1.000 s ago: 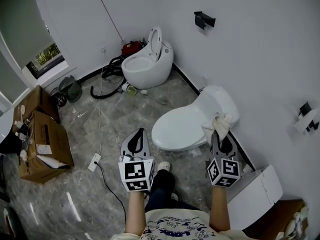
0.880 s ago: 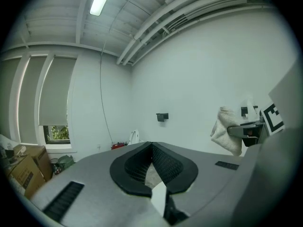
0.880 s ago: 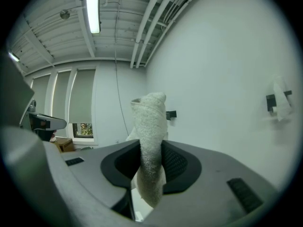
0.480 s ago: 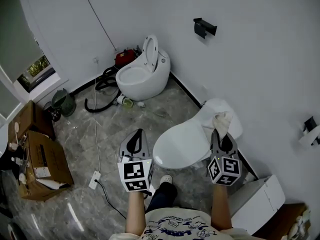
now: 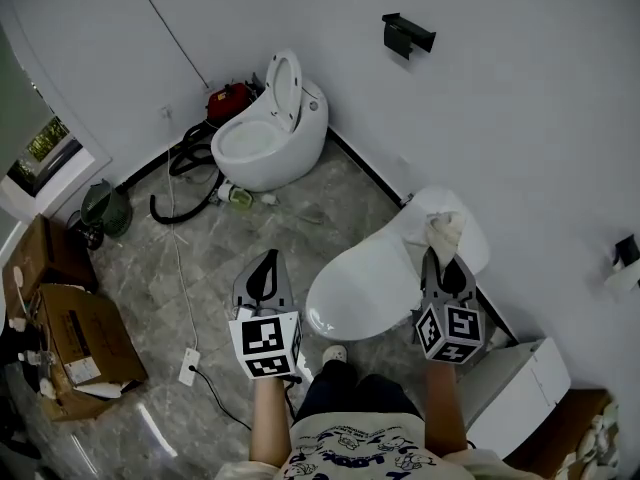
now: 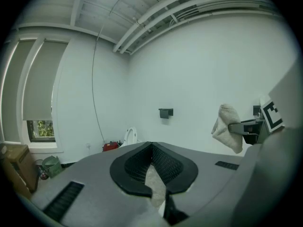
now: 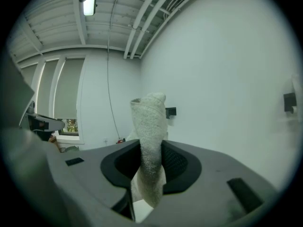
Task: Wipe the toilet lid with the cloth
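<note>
- The right tongs [image 5: 438, 254] are clamped on the cloth [image 5: 443, 230]. In the right gripper view, the cloth [image 7: 149, 136] stands in a bunched fold between the jaws and rises above them. We judge the firm pinch is meant to keep the cloth from slipping once it drags on the lid.
- The cloth sits over the rear of the closed toilet lid [image 5: 365, 286], near the wall. Behind it the right gripper view shows only wall and ceiling, so we read it as held above the lid and not yet pressed on it. We cannot tell the exact gap.
- The left tongs [image 5: 268, 260] are closed with nothing between them, as the left gripper view [image 6: 152, 161] shows. They hang over the floor [image 5: 300, 218] just left of the lid, probably parked there to leave the wiping path free.
- Against the frame from a second ago, the lid lies lower in the head view and closer under both tongs. The second toilet [image 5: 262, 133] and the cardboard boxes [image 5: 65, 338] have slid leftward.
- We take it that the person has come nearer. The hold on the cloth looks unchanged, and the left tongs were just as closed then.
- Wiping has not started, in our judgement.
</note>
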Tool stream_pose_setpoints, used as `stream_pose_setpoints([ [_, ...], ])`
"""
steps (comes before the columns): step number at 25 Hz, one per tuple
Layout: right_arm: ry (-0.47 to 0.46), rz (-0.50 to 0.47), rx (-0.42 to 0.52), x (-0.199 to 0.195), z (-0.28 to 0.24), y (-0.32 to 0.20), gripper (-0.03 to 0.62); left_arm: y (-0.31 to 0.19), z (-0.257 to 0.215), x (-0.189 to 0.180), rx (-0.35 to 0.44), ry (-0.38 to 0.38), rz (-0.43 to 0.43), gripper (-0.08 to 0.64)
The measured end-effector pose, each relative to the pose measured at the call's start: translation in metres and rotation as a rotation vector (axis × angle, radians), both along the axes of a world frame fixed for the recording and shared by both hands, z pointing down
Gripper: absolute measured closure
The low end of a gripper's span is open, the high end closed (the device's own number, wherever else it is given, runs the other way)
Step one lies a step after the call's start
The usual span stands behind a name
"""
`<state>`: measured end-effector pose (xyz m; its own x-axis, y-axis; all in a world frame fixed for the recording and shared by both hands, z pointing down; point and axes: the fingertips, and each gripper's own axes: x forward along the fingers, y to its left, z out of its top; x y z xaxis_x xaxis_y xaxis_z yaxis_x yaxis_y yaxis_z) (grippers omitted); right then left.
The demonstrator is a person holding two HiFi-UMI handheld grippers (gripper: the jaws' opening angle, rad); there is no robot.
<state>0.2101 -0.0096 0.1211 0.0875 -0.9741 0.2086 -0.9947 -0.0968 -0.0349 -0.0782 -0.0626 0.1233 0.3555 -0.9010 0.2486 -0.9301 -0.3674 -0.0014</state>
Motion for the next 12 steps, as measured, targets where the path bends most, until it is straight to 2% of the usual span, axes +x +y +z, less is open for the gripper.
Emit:
stream_pose_setpoints([
  [12,-0.014,-0.006,-0.127,0.014,0.063,-0.054,0.491,-0.052,0.060,0.003,-0.107,-0.020,-0.016,0.557],
])
